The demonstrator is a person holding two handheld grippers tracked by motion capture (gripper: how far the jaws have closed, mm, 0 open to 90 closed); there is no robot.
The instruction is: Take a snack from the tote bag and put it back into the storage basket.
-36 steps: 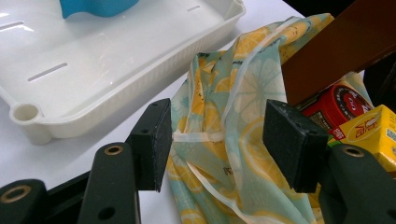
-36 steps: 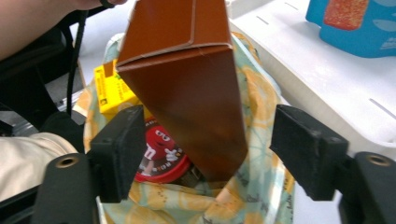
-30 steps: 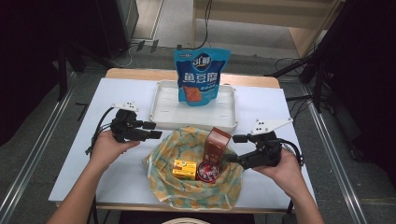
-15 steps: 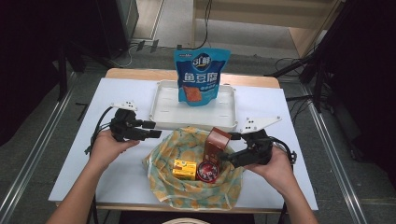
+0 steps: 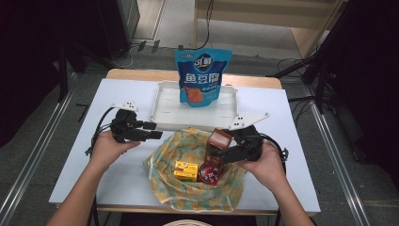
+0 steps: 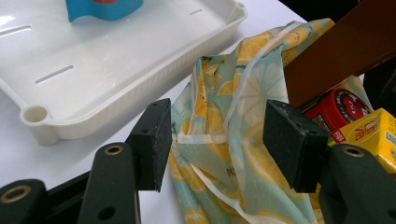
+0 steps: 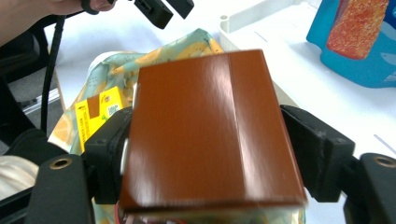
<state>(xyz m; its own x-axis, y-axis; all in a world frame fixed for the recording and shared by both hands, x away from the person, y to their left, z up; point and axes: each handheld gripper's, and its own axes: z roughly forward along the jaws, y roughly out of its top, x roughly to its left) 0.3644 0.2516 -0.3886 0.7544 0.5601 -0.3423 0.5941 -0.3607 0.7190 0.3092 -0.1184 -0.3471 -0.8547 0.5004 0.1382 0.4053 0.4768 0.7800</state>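
Observation:
A brown box stands tilted on a lemon-print cloth, over a red tin and a yellow carton. My right gripper has just been closing its jaws, and the box is between them. In the right gripper view the pads press both sides of the brown box. My left gripper hovers open at the cloth's left edge. In the left gripper view the cloth lies beyond its spread jaws, which grip nothing.
A white tray sits behind the cloth with a blue snack pouch standing in it. The white tabletop stretches to both sides. Cables trail from both grippers.
My right gripper has moved left and slightly up to the brown box, and its jaws now clasp it. The left hand has stayed put.

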